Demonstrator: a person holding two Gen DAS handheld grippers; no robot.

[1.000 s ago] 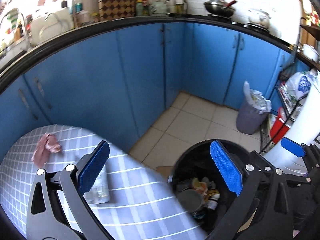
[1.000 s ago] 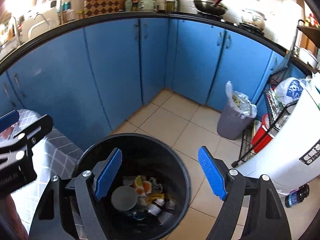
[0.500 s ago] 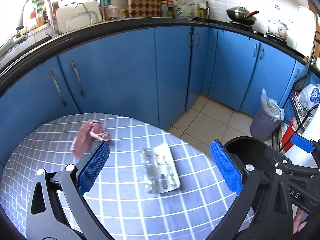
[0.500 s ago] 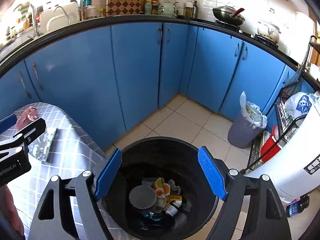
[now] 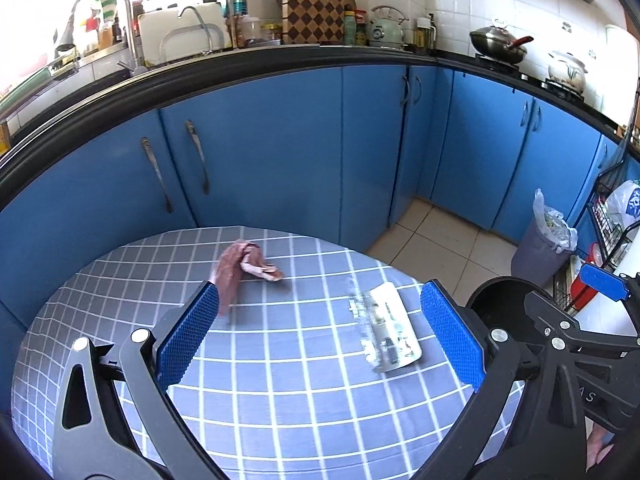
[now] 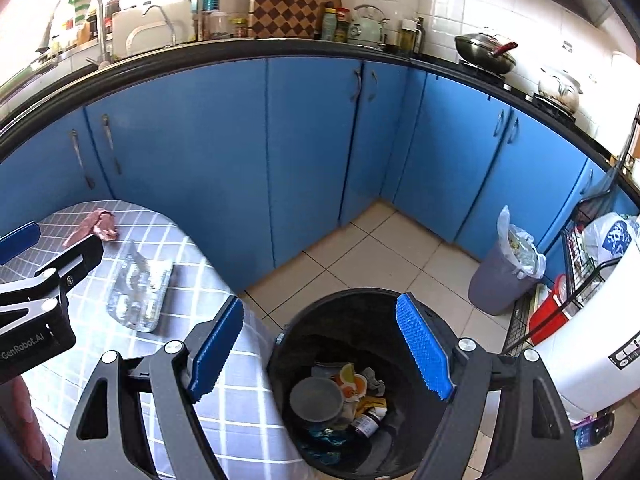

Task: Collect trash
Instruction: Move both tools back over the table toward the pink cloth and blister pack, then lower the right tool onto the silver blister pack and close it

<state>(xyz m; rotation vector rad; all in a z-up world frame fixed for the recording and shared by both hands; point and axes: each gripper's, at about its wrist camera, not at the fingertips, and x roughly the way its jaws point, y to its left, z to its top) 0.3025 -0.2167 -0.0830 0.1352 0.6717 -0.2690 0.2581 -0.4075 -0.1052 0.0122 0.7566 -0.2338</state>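
The left claw (image 5: 318, 334) gapes wide and empty above the blue checked desk (image 5: 280, 400). The right claw (image 6: 320, 348) is equally wide, empty, over the round black plastic bin (image 6: 360, 304) at the desk's right edge.

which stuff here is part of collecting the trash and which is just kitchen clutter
Part of the job:
- silver blister pack on the checked table
- crumpled pink wrapper
- black bin with trash already in it

Just lying about:
- grey lined bin by the cabinets
- wok
- kettle
- checkered board

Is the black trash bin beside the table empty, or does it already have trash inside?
Not empty. The right wrist view looks into the black trash bin: a grey lid, a small brown bottle and wrappers lie at its bottom, far below the rim.
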